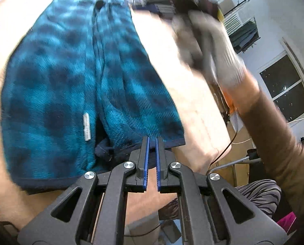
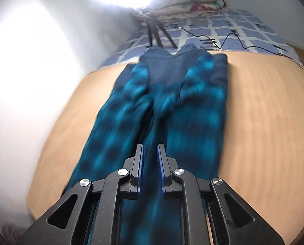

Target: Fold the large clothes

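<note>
A light wooden table (image 2: 264, 122) fills the frame's centre, a blue-and-black checked fleece garment (image 2: 172, 112) spread lengthwise along its middle.

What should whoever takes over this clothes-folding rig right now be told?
Left gripper: jaws shut at the near dark hem of the teal and dark-blue checked fleece garment; whether they pinch it cannot be told.
Right gripper: jaws slightly apart above the garment, apparently holding nothing; blurred.
Garment: lying lengthwise on the light wooden table, navy collar end farthest away.
Done: both sides appear folded in to meet along the middle.
Left: probably fold it across its length and tidy it.
</note>
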Tool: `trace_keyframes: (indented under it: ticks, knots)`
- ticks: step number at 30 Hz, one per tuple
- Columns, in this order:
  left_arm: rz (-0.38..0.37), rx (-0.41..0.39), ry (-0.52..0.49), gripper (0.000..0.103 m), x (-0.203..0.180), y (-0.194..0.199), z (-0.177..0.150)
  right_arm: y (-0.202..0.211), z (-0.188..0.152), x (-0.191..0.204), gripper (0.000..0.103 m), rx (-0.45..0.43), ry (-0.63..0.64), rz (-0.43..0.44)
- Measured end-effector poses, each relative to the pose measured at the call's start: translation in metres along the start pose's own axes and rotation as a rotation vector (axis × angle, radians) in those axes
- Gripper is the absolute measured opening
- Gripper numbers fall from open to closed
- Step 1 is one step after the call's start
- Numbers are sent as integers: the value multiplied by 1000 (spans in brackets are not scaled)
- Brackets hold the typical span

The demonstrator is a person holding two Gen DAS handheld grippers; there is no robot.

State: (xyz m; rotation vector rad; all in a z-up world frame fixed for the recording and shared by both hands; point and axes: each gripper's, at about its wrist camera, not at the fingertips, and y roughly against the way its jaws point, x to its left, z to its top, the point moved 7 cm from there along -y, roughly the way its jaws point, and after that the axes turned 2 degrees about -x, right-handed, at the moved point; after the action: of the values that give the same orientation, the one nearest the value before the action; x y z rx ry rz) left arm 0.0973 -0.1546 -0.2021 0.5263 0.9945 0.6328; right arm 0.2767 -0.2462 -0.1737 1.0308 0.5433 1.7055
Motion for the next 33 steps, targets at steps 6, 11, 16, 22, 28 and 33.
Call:
trace_keyframes:
  ticks: [6, 11, 16, 22, 28, 33]
  knots:
    - [33, -80, -8, 2, 11, 37, 1, 26, -106, 34, 11, 82, 130, -58]
    - [78, -123, 18, 2, 32, 61, 0, -9, -160, 89, 10, 149, 288, -97]
    - [119, -173, 115, 2, 70, 88, -1, 10, -171, 113, 10, 134, 415, -136]
    - [126, -209, 237, 37, 112, 108, 2, 99, -186, 93, 10, 9, 236, -27]
    - [119, -217, 292, 37, 119, 110, 7, 101, -213, 86, 10, -5, 170, -8]
    - [158, -190, 238, 37, 112, 101, 10, 69, -268, 109, 11, 154, 365, -71]
